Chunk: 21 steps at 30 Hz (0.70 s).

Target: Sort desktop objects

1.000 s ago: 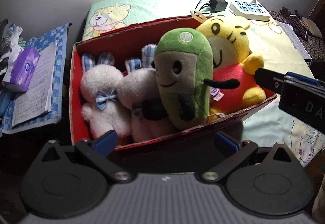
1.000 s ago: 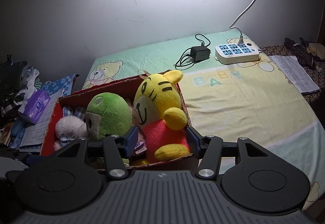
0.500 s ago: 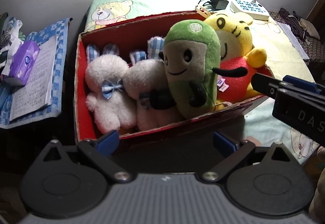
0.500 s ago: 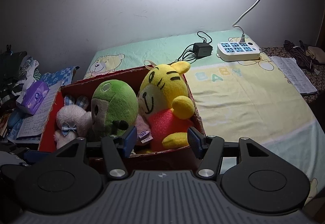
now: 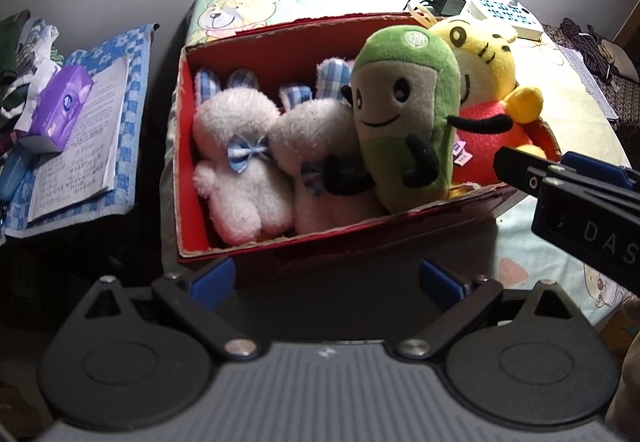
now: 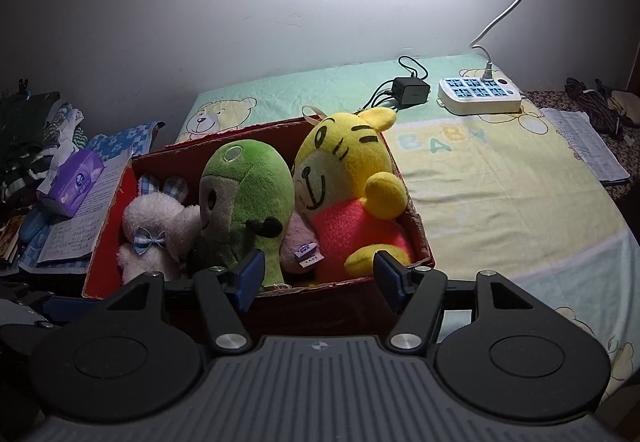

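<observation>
The left gripper [image 5: 326,282] and right gripper [image 6: 318,278] are both hanging spread apart, gripping nothing, before the red cardboard box [image 5: 360,238] of plush toys at 12 o'clock. The right gripper's black body, at 3 o'clock in the left view, is showing "DAS". Only the right view is showing "BABY" on the pastel bear-print cloth [image 6: 500,177].

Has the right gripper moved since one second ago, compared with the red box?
Yes. In the left wrist view the right gripper sits lower against the red box: its tip was beside the yellow tiger's arm, and now it is near the box's front corner.
</observation>
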Tool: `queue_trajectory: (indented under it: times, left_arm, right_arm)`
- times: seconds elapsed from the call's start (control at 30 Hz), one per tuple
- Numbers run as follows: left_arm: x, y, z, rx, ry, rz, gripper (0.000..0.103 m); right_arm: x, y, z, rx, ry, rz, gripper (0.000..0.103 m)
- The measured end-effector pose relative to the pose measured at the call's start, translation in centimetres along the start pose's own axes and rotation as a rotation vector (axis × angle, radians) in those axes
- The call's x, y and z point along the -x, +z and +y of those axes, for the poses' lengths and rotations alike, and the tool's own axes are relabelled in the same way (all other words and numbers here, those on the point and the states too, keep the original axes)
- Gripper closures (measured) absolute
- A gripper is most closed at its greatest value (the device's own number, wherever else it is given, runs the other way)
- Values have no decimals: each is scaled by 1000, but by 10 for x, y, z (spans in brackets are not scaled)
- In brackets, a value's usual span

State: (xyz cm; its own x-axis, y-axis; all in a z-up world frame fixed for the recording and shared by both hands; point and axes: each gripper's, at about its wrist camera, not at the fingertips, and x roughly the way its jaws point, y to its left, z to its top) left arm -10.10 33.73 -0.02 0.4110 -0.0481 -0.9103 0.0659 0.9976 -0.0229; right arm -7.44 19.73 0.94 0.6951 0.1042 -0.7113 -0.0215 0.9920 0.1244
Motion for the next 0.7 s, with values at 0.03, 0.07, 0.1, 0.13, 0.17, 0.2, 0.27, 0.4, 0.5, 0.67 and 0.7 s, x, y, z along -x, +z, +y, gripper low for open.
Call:
queue_trajectory:
  times: [0.03,0.07,0.1,0.13,0.17,0.2,0.27,0.4,0.5,0.67,0.7]
  left_arm:
    - [0,-1,0,-2,0,1,4]
    - [-1,-1,0,-3,1,2,4]
    - [-1,-2,0,-5,2,3,4]
    - [-1,-2,1,-7,2,3,5]
    - [-2,-2,1,-8,-3,4,6]
    - [-3,-3,1,-8,-7,6,6]
    - [-4,-3,1,-10,-8,8,7]
    - [-6,-3,1,-14,-8,4,9]
    - [-7,-2,1,-12,-13,2,10]
    - [-11,1,0,-13,-42,17,15]
    - [-11,1,-1,-14,-47,19,15]
  right_arm:
    - [0,0,1,1,0,-1,40]
    - [0,-1,1,2,-1,-2,40]
    - [0,-1,1,2,0,-2,40]
    - [-1,-1,2,2,0,-1,40]
    - [-1,-2,2,0,0,-2,40]
    - [-1,-2,2,-2,-1,-2,40]
    - [-1,-3,2,-4,-3,-6,40]
    - [-2,-2,2,-11,-3,-7,40]
    - [-3,-2,2,-10,-2,-8,39]
    - [-5,1,2,-19,2,-8,39]
    - [-5,1,2,-18,3,-10,39]
